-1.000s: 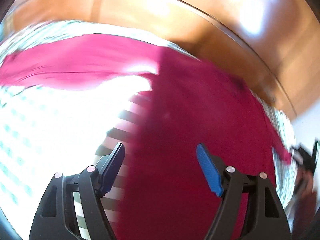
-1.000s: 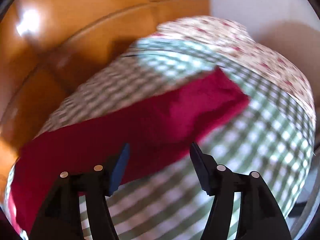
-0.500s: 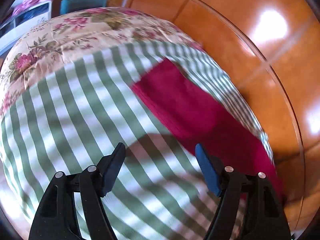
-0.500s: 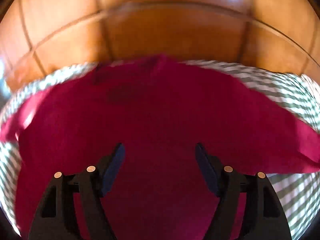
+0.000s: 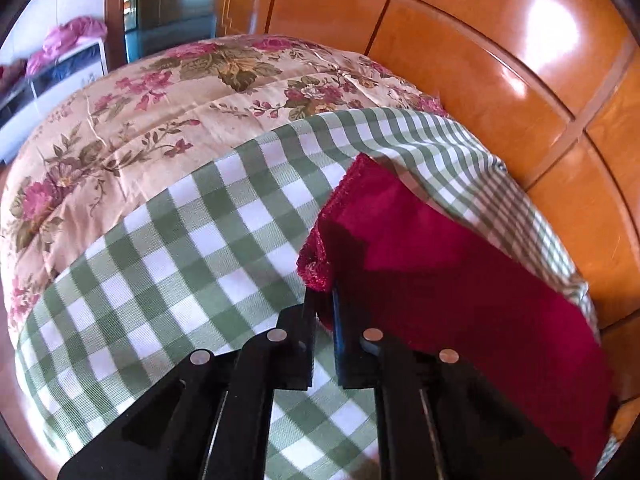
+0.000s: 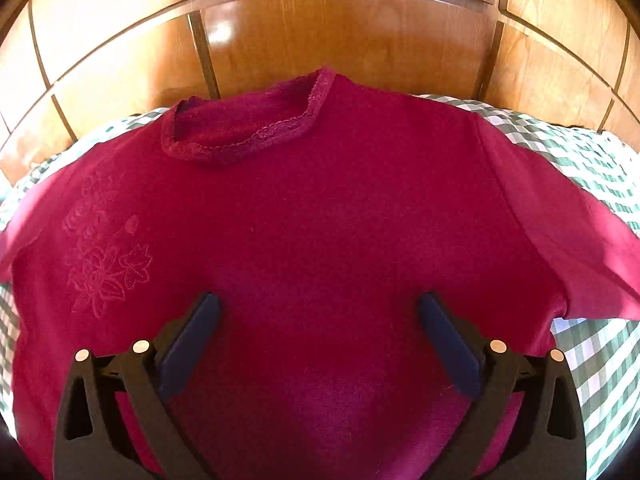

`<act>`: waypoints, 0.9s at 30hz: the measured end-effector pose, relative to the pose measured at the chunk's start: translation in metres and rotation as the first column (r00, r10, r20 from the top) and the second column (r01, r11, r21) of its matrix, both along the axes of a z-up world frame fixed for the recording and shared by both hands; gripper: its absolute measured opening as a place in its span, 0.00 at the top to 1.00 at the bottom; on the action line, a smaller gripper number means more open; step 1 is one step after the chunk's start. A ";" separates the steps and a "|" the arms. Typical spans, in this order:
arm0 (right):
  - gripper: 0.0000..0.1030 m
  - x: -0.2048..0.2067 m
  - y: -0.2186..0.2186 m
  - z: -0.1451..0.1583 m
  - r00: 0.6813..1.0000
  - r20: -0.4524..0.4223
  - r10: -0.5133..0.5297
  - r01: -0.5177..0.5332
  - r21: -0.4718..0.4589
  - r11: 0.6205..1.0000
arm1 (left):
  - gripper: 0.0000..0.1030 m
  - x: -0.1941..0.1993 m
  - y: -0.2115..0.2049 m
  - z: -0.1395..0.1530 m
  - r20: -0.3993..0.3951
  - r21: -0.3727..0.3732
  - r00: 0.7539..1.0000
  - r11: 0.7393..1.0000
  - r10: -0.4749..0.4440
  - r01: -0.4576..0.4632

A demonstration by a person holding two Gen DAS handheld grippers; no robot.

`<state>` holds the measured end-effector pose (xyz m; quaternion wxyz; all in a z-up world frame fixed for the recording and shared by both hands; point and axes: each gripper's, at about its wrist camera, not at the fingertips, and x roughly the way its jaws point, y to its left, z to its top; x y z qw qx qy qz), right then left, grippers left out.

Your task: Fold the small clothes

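Note:
A small crimson shirt [image 6: 320, 208] lies flat on a green-and-white checked cloth [image 6: 592, 160], its lace-trimmed neckline [image 6: 248, 140] toward the wooden headboard. A stitched flower [image 6: 104, 264] marks its left chest. My right gripper [image 6: 318, 320] is open and hovers over the shirt's middle. In the left wrist view the shirt's sleeve [image 5: 420, 248] stretches away to the right, and my left gripper [image 5: 324, 308] is shut on its lace cuff edge [image 5: 316, 268].
A glossy wooden headboard [image 6: 340, 40] rises just behind the shirt. A floral quilt [image 5: 160, 112] covers the bed beyond the checked cloth [image 5: 180, 248]. A white shelf with pink clothes [image 5: 60, 64] stands far left.
My left gripper has closed on the sleeve's cuff edge; it was open half a second ago. My right gripper has steadied over the shirt's middle, still open.

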<state>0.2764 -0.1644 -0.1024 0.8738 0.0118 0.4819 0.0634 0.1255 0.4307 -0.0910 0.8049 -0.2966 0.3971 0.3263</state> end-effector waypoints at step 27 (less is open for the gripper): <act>0.44 -0.105 -0.359 0.001 0.613 -0.159 -0.774 0.753 0.415 0.511 | 0.44 0.025 -0.395 0.015 0.050 -0.015 0.558 0.558 -0.828 0.829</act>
